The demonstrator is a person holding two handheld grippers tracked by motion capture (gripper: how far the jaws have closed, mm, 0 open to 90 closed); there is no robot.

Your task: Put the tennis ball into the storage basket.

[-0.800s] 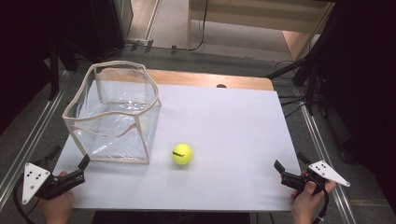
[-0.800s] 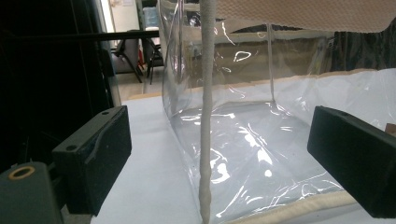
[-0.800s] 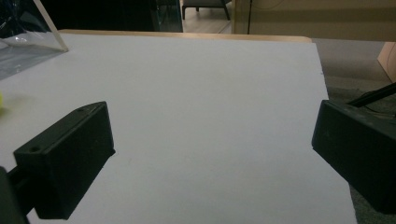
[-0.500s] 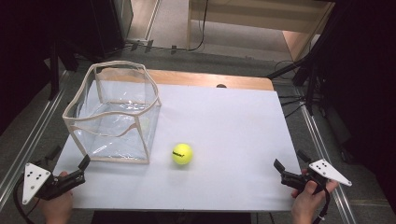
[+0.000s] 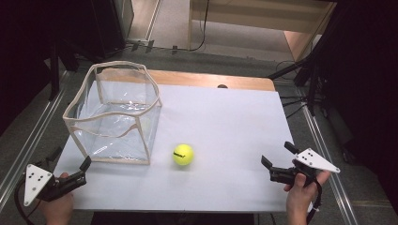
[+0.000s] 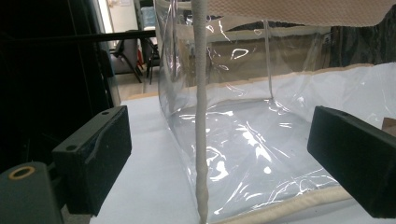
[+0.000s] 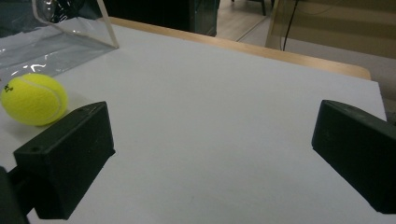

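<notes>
Black jaws stand wide apart on both grippers, nothing between them. Nearest, the left gripper [image 5: 70, 176] sits at the table's [image 5: 225, 122] front left corner, close before the clear plastic bin [image 5: 115, 117] with its beige trim. The right gripper [image 5: 277, 157] hovers over the front right edge. Farther in, a yellow tennis ball [image 5: 183, 154] rests on the white tabletop, just beside the bin's near right corner.
</notes>
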